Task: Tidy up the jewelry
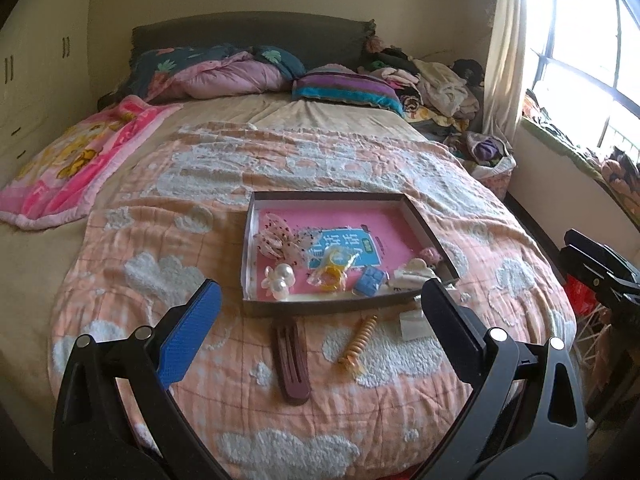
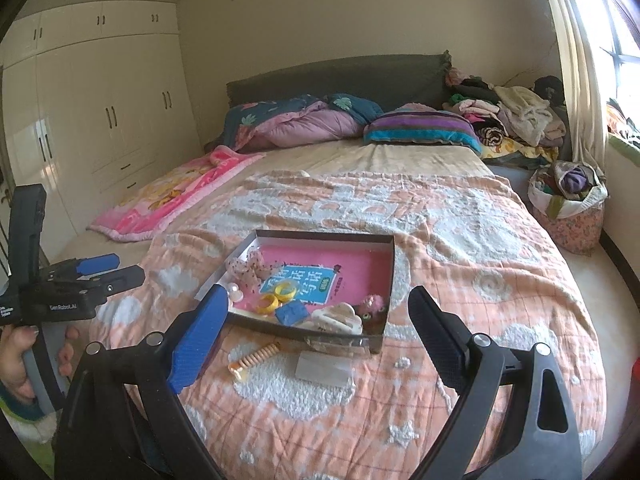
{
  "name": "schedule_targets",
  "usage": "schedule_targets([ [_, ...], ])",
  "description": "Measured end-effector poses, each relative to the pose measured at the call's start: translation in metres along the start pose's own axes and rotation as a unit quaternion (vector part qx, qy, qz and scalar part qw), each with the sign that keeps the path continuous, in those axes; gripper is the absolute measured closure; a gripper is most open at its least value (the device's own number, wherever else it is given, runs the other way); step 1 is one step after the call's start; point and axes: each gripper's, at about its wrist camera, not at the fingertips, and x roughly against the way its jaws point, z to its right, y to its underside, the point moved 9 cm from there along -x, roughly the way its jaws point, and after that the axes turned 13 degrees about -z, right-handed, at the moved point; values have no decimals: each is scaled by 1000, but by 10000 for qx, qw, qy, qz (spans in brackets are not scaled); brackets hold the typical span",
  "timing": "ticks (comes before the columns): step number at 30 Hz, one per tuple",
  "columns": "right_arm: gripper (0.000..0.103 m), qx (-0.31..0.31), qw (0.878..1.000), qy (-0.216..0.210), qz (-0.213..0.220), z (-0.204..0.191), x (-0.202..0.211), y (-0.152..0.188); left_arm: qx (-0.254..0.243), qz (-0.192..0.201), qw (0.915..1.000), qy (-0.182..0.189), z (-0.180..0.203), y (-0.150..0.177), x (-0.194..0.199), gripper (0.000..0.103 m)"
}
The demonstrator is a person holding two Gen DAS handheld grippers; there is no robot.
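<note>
tray (image 1: 256, 216): shallow dark box, pink liner, flat on the bed quilt | inside: pearl clip (image 1: 280, 280), yellow rings (image 1: 330, 276), blue square piece (image 1: 370, 285), cream claw clip (image 1: 412, 270), speckled bow (image 1: 280, 240) | outside, before its near edge: dark red barrette (image 1: 291, 364), gold spiral piece (image 1: 358, 340), clear packet (image 1: 414, 324)

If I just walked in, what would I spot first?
Probably the shallow box with a bright pink bottom, in the middle of the peach cloud blanket, full of hair things like a big pearl clip. Just in front of it on the blanket lie a dark red clip and an orange spiral tie.
</note>
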Motion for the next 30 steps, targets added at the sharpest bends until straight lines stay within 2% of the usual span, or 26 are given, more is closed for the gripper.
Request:
schedule_targets([
  [9, 12, -60, 9999, 1, -131, 2, 8, 29, -223, -170, 9996, -49, 12, 22, -5, 10],
  [20, 11, -26, 9990, 59, -431, 3, -6, 56, -479, -371, 9981, -141, 22, 42, -18, 10],
  [30, 11, 21, 9969, 53, -790, 4, -28, 76, -738, -851, 9936, -44, 34, 67, -56, 10],
])
